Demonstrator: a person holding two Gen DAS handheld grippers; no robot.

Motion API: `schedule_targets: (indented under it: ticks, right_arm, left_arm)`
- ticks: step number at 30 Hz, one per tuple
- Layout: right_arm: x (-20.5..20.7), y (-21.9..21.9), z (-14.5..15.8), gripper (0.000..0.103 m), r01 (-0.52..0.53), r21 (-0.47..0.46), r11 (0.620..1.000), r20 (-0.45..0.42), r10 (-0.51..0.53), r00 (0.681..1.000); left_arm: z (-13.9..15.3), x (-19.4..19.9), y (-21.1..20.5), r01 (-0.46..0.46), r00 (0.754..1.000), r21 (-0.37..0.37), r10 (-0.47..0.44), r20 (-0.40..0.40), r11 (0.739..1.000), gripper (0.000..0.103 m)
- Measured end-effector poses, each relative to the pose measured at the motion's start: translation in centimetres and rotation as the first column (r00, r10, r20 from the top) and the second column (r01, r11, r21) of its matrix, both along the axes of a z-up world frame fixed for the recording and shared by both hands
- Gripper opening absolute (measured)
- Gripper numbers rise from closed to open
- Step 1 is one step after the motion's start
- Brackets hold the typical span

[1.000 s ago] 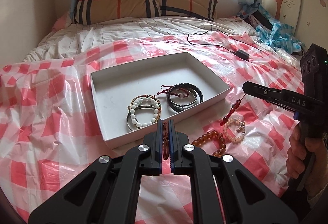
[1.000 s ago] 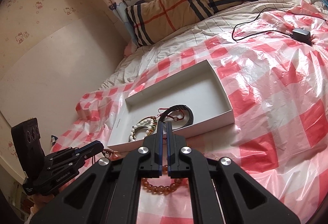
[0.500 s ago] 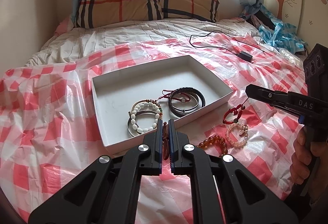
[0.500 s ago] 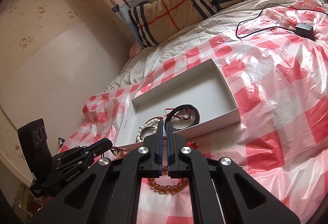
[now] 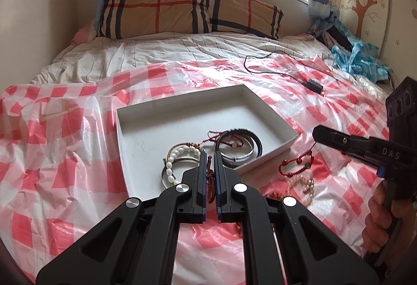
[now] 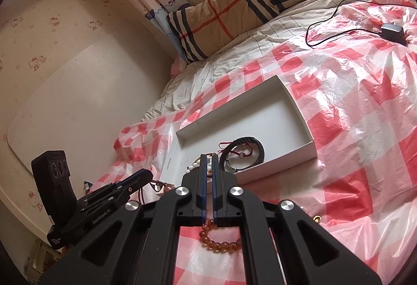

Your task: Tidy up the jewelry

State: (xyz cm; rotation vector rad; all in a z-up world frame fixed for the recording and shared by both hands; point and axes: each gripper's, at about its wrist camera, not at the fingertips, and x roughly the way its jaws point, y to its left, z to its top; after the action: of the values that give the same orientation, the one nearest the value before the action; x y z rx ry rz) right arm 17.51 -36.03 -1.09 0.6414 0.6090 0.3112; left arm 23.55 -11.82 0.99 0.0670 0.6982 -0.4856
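A white shallow box [image 5: 276, 116] [image 6: 299, 113] lies on the red-checked plastic sheet. In it are a white bead bracelet [image 5: 173, 157], a silver bangle and dark bangles [image 5: 247, 146] [image 6: 247, 152]. My left gripper [image 5: 210, 154] is shut on a brown-red cord bracelet [image 5: 210, 184], above the box's near edge; it also shows in the right wrist view [image 6: 146, 175]. My right gripper [image 5: 316, 132] [image 6: 207, 157] is shut on the string of a red cord bracelet [image 5: 295, 166], which hangs right of the box. An amber bead bracelet [image 6: 221, 246] and a pink bead bracelet [image 5: 302, 184] lie on the sheet.
A plaid pillow [image 5: 187, 11] lies at the head of the bed. A black charger with its cable [image 5: 314, 85] [image 6: 391, 32] lies beyond the box. Blue cloth [image 5: 362, 60] is piled at the far right. A wall runs along the left.
Both grippers have risen. The red cord bracelet has been lifted off the sheet and hangs from my right gripper. My left gripper has moved forward over the box's near edge.
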Motion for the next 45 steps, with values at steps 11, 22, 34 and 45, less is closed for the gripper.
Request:
schedule_targets:
  ticks: [11, 22, 34, 45]
  right_arm:
    - [5.1, 0.6, 2.3, 0.004, -0.018, 0.031, 0.999, 0.042, 0.016, 0.999]
    - [6.2, 0.1, -0.4, 0.048, 0.047, -0.054, 0.997, -0.058, -0.05, 0.997]
    - [0.7, -2.5, -3.6, 0.053, 0.114, -0.244, 0.963, -0.24, -0.174, 0.955]
    - [0.9, 0.2, -5.7, 0.053, 0.029, -0.515, 0.856, -0.304, -0.214, 0.928]
  left_arm:
    - [0.4, 3.4, 0.4, -0.069, 0.998, -0.13, 0.068, -0.015, 0.989, 0.005]
    - [-2.4, 5.5, 1.9, -0.248, 0.965, -0.035, 0.243, -0.101, 0.968, 0.053]
    - [-1.3, 2.0, 1.5, -0.077, 0.996, 0.095, 0.08, -0.035, 0.993, 0.059]
    - [-4.2, -1.7, -2.9, 0.173, 0.977, 0.168, -0.148, -0.151, 0.971, 0.059]
